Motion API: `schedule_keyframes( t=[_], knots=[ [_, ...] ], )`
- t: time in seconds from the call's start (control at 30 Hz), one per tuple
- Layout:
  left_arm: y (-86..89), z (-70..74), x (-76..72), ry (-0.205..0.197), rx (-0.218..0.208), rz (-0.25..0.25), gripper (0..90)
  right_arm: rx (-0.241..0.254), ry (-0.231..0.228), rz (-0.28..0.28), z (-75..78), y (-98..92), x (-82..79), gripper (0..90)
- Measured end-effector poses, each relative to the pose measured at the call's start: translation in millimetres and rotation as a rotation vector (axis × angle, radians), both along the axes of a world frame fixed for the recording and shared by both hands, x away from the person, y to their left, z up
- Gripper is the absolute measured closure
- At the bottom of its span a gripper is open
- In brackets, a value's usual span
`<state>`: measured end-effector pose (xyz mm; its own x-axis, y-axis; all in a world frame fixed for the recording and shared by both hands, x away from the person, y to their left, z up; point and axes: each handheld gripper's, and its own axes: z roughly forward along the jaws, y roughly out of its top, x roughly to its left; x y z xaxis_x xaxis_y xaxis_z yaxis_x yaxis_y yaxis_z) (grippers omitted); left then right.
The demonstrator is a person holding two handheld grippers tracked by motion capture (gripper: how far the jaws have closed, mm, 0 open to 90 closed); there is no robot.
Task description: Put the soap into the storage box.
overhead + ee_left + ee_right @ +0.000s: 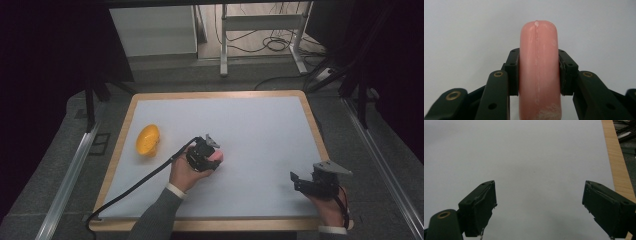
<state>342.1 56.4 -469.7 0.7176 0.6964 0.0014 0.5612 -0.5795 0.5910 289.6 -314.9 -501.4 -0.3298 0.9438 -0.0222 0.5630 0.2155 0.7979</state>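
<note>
Clamped between the pads of the left tongs (539, 72) was a pink sausage (539, 62), its rounded end projecting beyond them over the white bench (260, 130). High view placed it near the bench's middle (216, 156). Right tongs (539, 207) stood spread, nothing between them, near the right edge. Yellow fruit (148, 140) lay well apart, at left.
</note>
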Motion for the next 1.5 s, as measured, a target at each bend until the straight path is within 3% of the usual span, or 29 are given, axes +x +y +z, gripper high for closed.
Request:
schedule_keyframes(
  t=[0.13,0.27,0.87,1.5],
  knots=[
    [5.8,4.7,1.1,-0.006,0.008,0.007,60.4,0.001,0.000,-0.002,0.1,-0.2,-0.1,11.7],
    [12.4,7.8,1.7,-0.006,-0.018,0.015,60.4,0.000,0.000,-0.002,-0.4,-0.5,0.3,11.7],
    [27.7,10.2,0.8,-0.017,-0.021,0.041,60.4,-0.004,0.005,-0.003,-1.5,0.2,0.6,11.7],
    [55.6,14.4,-0.8,-0.038,-0.041,0.091,60.4,-0.011,-0.003,-0.008,-1.8,0.1,0.6,11.7]
  ],
)
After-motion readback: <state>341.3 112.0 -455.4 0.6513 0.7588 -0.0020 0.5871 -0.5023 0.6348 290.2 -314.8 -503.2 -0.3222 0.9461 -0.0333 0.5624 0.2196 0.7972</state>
